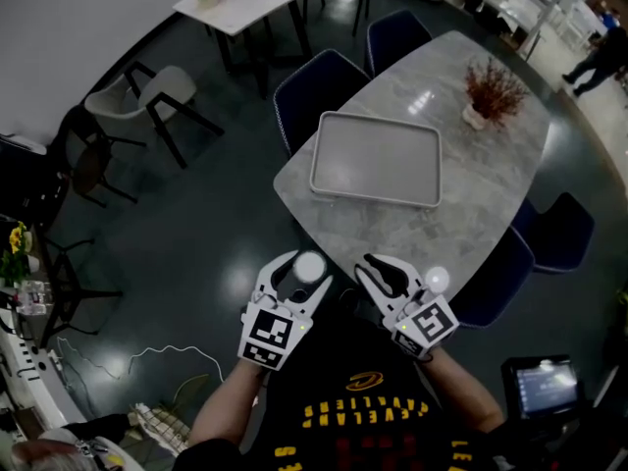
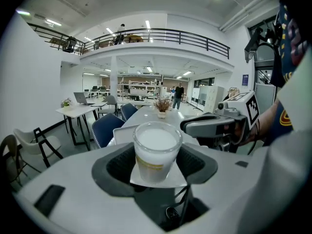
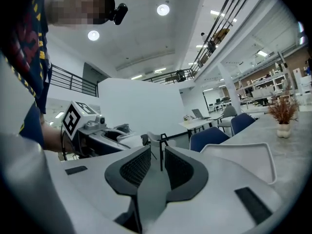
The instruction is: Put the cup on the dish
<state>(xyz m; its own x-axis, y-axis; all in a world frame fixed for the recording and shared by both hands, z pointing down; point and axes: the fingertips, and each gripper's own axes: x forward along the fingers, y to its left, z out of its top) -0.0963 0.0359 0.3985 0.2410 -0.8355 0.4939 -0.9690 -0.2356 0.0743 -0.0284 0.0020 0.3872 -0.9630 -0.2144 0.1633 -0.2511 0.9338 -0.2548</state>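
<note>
Left gripper view only: left gripper point(image 2: 156, 165) pinching upright white cup point(image 2: 155, 147), jaws wide around it. Right gripper view: right gripper point(image 3: 156, 167) slightly parted, nothing between. Head view alone: both short of the table's point(image 1: 461, 199) near edge, tray point(image 1: 373, 201) farther on it, well apart from cup.

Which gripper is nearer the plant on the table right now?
Right. The right gripper sits just off the table, down-left of the plant; the left gripper, holding the cup, is further left.
</note>
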